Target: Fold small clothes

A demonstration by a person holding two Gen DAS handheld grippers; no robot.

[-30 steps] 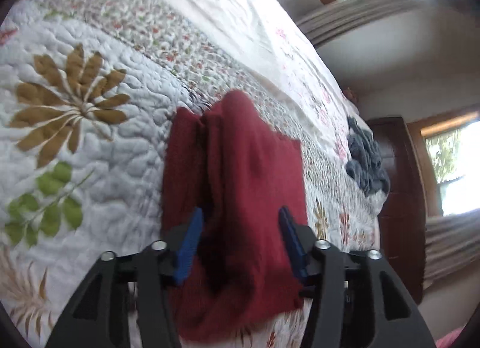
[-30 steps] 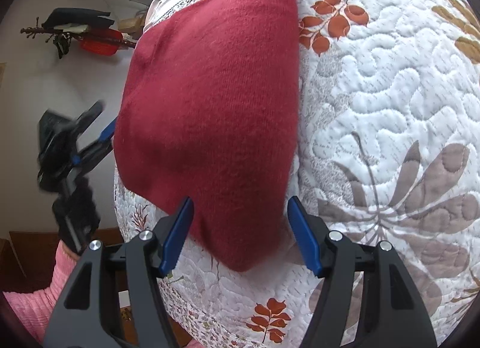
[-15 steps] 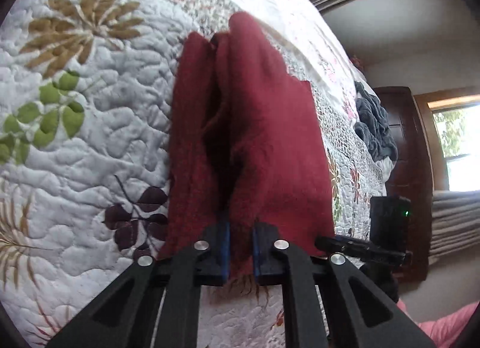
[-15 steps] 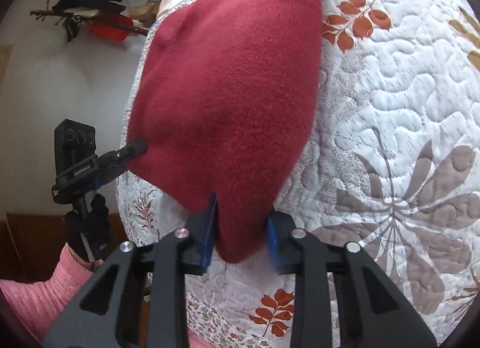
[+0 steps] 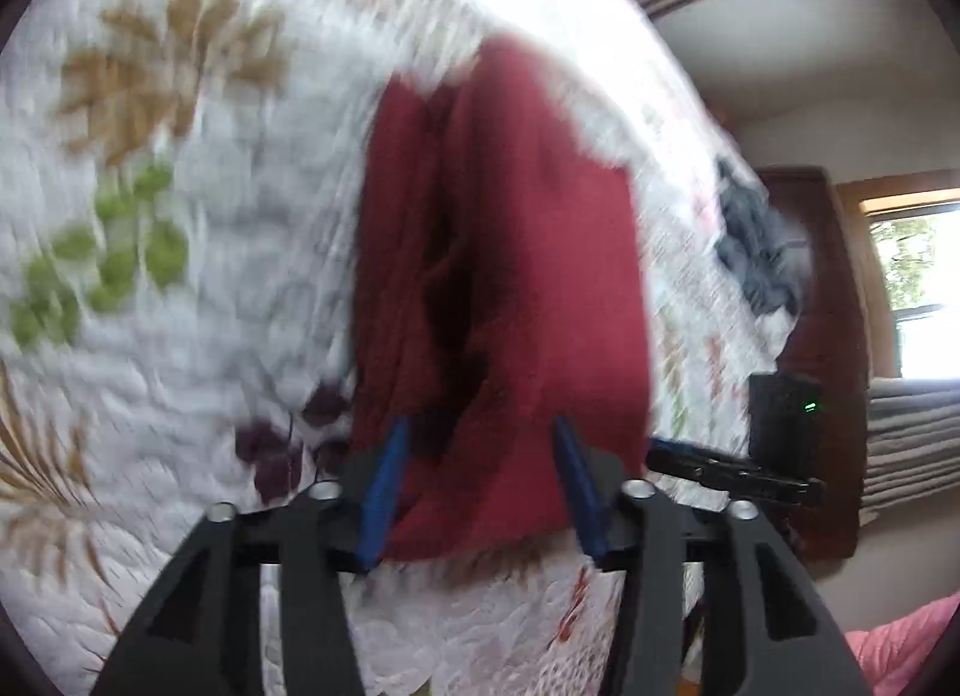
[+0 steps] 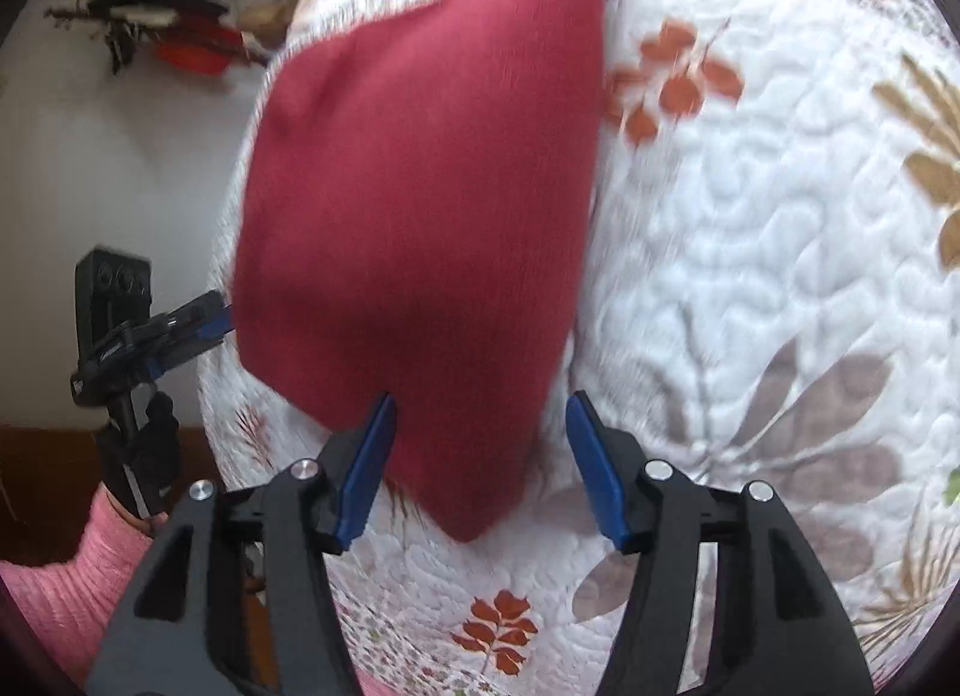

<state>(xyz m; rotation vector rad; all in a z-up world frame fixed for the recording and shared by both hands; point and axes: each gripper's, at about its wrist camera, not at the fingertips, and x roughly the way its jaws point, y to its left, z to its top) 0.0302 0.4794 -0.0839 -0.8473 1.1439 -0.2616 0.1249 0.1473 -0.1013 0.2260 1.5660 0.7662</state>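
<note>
A dark red knit garment (image 5: 528, 276) lies folded on the quilted bedspread (image 5: 180, 336), with a deep crease down its left half. My left gripper (image 5: 480, 480) is open, its blue pads on either side of the garment's near edge. In the right wrist view the same red garment (image 6: 420, 204) looks like a flat panel tapering to a near corner. My right gripper (image 6: 480, 468) is open around that corner, holding nothing. The left gripper (image 6: 180, 330) shows at the garment's far left edge, held by a gloved hand with a pink sleeve (image 6: 66, 576).
A grey garment (image 5: 756, 252) lies bunched farther along the bed near its edge. Dark wooden furniture (image 5: 828, 336) and a window (image 5: 918, 276) stand beyond the bed. Items hang on the white wall (image 6: 162, 30). The floral quilt (image 6: 780, 276) spreads wide to the right.
Both grippers were shut on the garment's near edge half a second ago and have now opened, letting it go. The left view is blurred from motion.
</note>
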